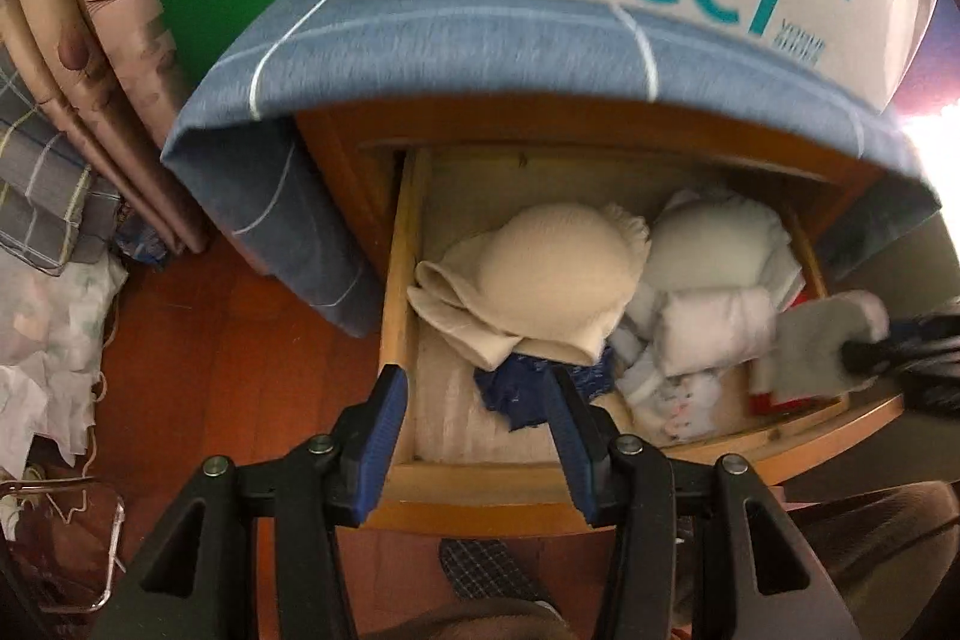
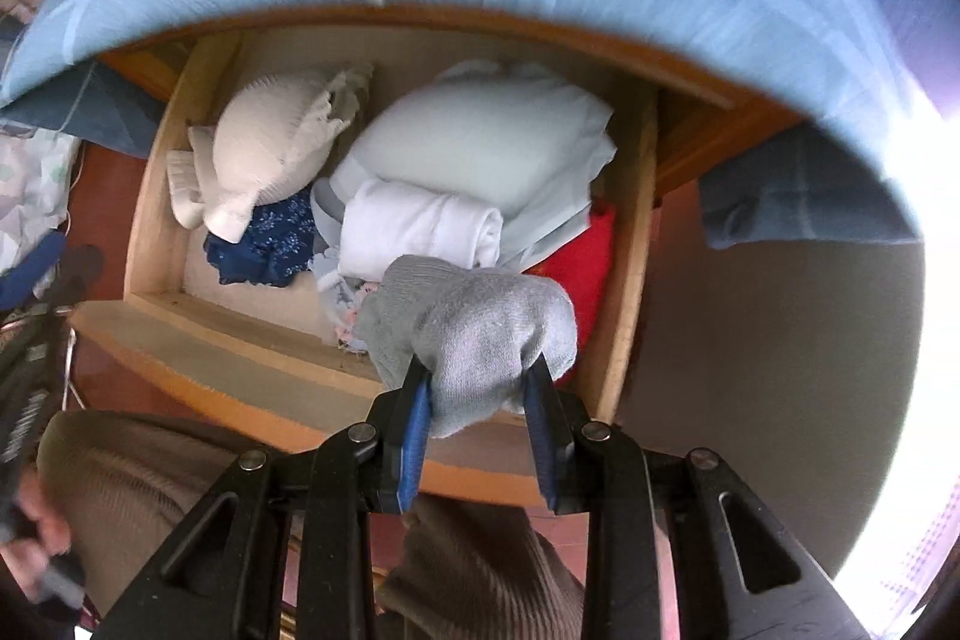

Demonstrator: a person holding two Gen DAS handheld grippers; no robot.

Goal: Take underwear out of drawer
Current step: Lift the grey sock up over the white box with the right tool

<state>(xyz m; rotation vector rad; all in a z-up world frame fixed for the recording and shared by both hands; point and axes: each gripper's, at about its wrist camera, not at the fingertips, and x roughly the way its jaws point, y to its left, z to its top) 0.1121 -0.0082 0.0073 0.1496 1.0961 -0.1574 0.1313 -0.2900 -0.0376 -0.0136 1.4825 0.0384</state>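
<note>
Right gripper jaws clamped on grey garment above drawer; left gripper jaws open, empty over drawer.

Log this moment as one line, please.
right gripper: shut on grey garment, above open drawer | left gripper: open, empty, over navy floral piece

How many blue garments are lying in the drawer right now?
1: a dark blue patterned garment at the front left of the drawer, tucked partly under the cream knit piece. More may be hidden beneath the white pile.
</note>
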